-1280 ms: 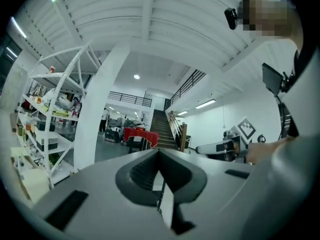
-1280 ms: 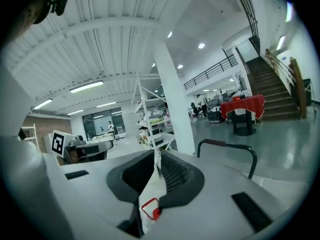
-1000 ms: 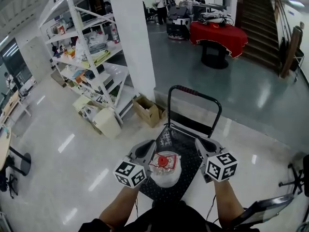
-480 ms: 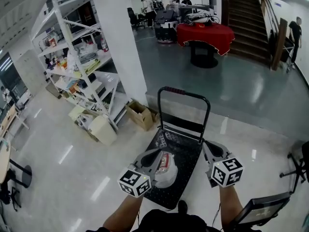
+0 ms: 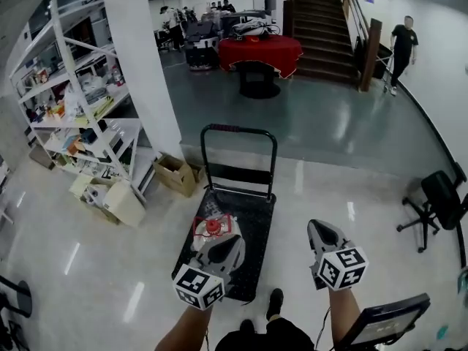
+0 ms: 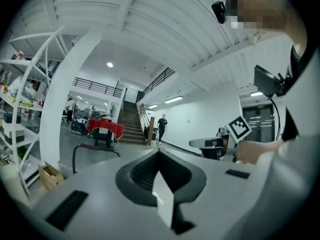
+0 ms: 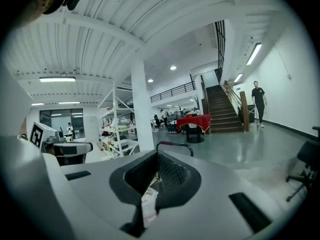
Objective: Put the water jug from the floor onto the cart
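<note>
Since the earlier frames both tongs have swung to the right, away from the clear plastic water jug with a red cap, which no longer sits between them. The jug stands upright on the left part of the black flat-bed cart with a tubular push handle, so the transfer looks done. The left gripper hangs just in front of the jug, jaws pressed together on nothing. The right gripper is well clear, over bare floor, jaws likewise closed and empty. That fits hands drawing back after letting go.

The cart rests on a glossy pale tiled floor beside a white pillar. White metal shelving stands to the left, with a red-draped round table and a staircase beyond.
</note>
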A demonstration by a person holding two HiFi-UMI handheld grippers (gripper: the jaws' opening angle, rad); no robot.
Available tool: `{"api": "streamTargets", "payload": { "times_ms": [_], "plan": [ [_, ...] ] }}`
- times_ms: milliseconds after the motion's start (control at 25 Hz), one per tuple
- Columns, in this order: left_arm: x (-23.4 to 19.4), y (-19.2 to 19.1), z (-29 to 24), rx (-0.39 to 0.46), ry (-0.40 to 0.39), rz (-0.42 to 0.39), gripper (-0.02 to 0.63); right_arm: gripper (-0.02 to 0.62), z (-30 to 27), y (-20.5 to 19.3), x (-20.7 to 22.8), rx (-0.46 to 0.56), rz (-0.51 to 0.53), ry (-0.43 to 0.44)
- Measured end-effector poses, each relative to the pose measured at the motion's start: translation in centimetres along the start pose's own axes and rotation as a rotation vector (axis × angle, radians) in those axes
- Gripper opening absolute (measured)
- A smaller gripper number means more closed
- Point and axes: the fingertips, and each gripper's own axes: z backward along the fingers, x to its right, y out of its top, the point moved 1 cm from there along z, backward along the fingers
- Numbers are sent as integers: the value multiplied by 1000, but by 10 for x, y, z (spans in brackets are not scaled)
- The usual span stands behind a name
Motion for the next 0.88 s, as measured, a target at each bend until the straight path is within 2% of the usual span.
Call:
{"api": "streamTargets", "payload": {
  "times_ms": [160, 320, 440, 720, 880],
  "plan": [
    [47, -8, 23, -22, -56, 13, 2, 3, 73, -6, -6, 4, 19, -64],
    [102, -5, 38, 2, -76, -13, 2, 3, 138, -22, -3, -13, 1, -64],
    [147, -3, 52, 33, -62, -34, 2, 3, 184, -37, 1, -12, 4, -65],
    [247, -35, 91, 2, -59, -7, 2, 3, 302, -78, -10, -33, -14, 26],
    [306, -43, 117, -55, -42, -36, 2, 3, 356, -90, -6, -13, -67, 46]
  ]
}}
